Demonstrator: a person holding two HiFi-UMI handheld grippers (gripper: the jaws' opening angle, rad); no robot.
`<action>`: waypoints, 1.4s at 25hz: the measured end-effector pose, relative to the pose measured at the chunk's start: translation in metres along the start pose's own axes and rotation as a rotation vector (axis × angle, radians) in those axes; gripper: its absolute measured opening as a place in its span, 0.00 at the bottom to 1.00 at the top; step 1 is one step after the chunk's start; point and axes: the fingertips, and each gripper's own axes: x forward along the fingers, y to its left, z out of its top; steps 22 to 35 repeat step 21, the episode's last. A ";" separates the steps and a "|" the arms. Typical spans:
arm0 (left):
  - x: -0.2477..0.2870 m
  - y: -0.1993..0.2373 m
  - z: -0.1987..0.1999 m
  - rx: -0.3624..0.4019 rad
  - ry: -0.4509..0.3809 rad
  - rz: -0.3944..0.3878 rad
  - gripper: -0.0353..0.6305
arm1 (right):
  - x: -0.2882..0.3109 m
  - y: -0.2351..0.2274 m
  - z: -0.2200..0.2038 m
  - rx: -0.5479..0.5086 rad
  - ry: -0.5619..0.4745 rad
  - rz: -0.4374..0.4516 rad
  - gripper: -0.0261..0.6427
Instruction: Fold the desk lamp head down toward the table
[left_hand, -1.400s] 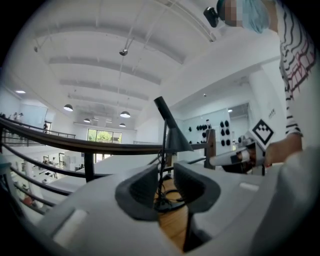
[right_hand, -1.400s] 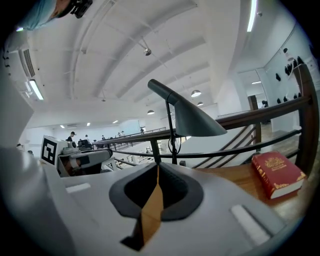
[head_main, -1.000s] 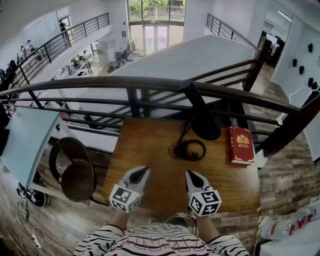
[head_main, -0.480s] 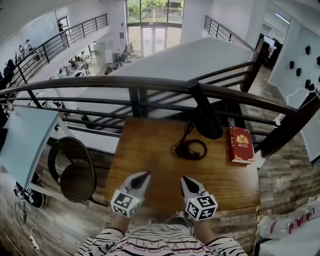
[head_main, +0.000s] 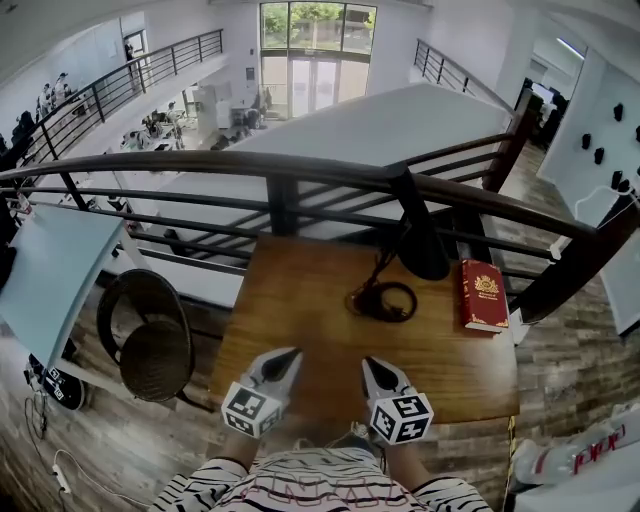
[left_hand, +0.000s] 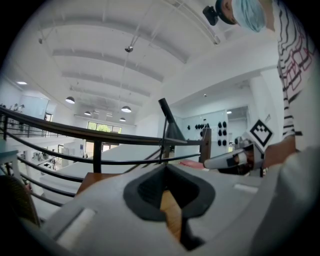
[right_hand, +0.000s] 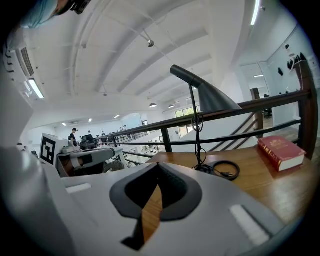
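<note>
The black desk lamp stands at the table's far middle, its cone head (head_main: 422, 245) raised over the ring base (head_main: 383, 300). A cord winds down its thin stem. Both grippers hover over the near edge of the wooden table (head_main: 290, 290), well short of the lamp. My left gripper (head_main: 290, 354) is shut and empty, and so is my right gripper (head_main: 369, 365). The right gripper view shows the lamp head (right_hand: 209, 98) above the base (right_hand: 225, 169), beyond the shut right gripper (right_hand: 152, 200). In the left gripper view the lamp head (left_hand: 173, 130) stands far ahead of the shut left gripper (left_hand: 169, 202).
A red book (head_main: 483, 295) lies on the table right of the lamp. A dark railing (head_main: 200, 165) runs right behind the table's far edge. A round wicker chair (head_main: 150, 335) stands at the left of the table. Beyond the railing the floor drops to a lower level.
Both grippers have drawn back a little toward the table's near edge, still shut. The lamp and the book have not moved.
</note>
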 end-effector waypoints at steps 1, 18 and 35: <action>-0.003 0.000 0.001 0.001 -0.001 0.003 0.06 | -0.001 0.003 0.000 -0.001 0.000 0.000 0.04; -0.029 -0.008 0.018 0.003 -0.033 0.007 0.06 | -0.013 0.025 0.009 -0.024 -0.011 0.008 0.04; -0.029 -0.015 0.016 0.007 -0.036 0.007 0.06 | -0.018 0.024 0.007 -0.028 -0.012 0.015 0.04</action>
